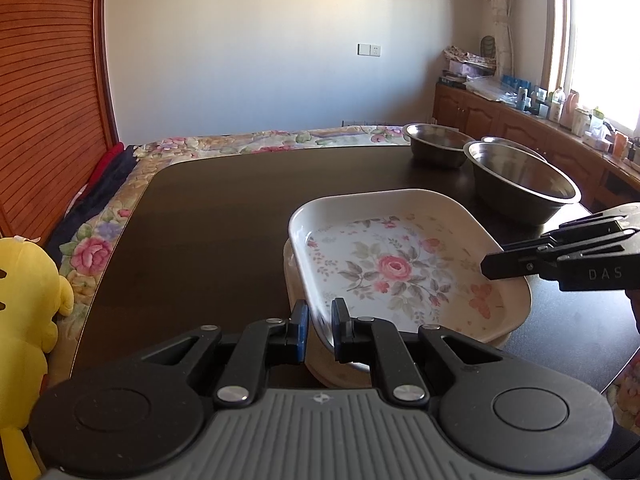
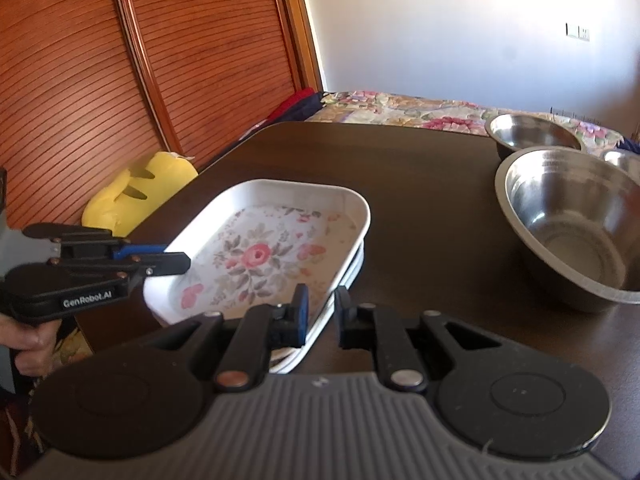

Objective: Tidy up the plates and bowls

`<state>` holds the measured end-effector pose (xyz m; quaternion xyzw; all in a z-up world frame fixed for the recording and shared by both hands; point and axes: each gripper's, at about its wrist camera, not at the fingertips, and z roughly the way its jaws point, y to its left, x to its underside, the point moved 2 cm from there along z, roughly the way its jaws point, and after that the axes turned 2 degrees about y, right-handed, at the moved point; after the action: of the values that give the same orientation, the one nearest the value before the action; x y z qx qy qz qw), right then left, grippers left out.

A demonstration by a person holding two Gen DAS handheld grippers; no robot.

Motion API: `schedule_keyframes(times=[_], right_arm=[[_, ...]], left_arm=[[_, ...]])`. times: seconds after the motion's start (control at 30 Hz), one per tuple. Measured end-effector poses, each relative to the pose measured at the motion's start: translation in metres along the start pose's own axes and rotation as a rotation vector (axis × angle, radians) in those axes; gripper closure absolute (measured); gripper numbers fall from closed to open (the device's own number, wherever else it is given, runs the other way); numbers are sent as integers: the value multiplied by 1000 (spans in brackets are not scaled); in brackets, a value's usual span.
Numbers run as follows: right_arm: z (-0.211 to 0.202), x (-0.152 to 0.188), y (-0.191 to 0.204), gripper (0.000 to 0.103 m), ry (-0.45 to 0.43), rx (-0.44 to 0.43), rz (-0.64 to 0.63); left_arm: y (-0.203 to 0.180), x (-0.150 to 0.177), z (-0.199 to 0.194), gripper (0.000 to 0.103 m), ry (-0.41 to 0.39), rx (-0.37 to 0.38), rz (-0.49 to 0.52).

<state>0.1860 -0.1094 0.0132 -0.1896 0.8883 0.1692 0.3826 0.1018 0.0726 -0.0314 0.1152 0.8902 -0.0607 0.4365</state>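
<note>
Floral rectangular plate (image 1: pixel 400 264), topmost of a stack, sits near-right on the dark table (image 1: pixel 208 216), its rim clamped by left gripper (image 1: pixel 320 330) and right gripper (image 2: pixel 322 312). Three steel bowls (image 1: pixel 520 184) stand far right.

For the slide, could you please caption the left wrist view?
Both tools, left and right, clamp the floral plate over another plate; steel bowls wait behind.

yellow plush toy (image 1: pixel 28 300) at table edge | floral bedspread (image 1: pixel 224 142) | slatted wooden doors (image 2: pixel 100 60)
</note>
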Motion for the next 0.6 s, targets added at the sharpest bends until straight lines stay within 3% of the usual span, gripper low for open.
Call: schedule_keyframes(times=[0.6], right_arm=[[-1,9,-2,87,-31,4,4]], left_arm=[[-1,2,0,89,-15,-17,-3]])
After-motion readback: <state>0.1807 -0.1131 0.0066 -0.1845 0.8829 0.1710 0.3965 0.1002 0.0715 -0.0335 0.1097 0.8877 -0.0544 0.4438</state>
